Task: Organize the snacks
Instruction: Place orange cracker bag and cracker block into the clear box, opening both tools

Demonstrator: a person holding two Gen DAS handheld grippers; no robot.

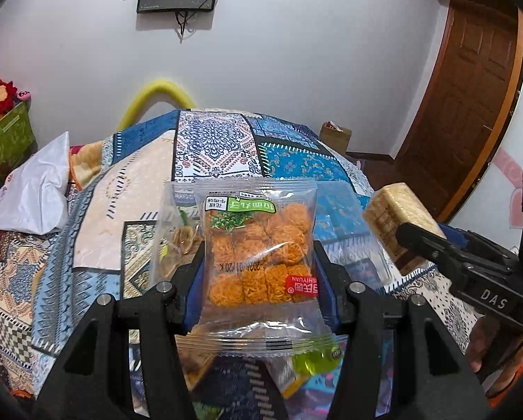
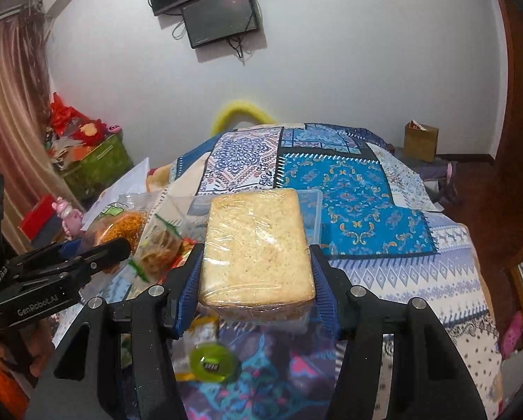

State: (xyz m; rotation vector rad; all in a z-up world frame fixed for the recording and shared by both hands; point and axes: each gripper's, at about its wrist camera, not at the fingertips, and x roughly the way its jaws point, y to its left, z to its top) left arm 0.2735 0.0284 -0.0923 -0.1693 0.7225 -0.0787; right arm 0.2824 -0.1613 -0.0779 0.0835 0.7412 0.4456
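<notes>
Left wrist view: the left hand-held gripper is closed across the width of a clear bag of orange noodle snacks, blue pads pressing both side edges, and holds it up above the patchwork bedspread. A clear plastic box sits on the bedspread just behind the bag; a second clear snack bag lies at the bag's left edge. Below the bag, a small green jelly cup lies on the bedspread. The bag looks light, crinkly and slippery, its contents brittle; a gentle pinch across the middle seems safer than a hard squeeze. Right wrist view: the right hand-held gripper is closed on a film-wrapped pale cake block, jaws against its two long sides, lifted in front of the same box. The block appears firm yet crumbly, the wrap slick; a side grip near its centre should keep it level. Left of the block, the left hand-held gripper carries the orange bag.
</notes>
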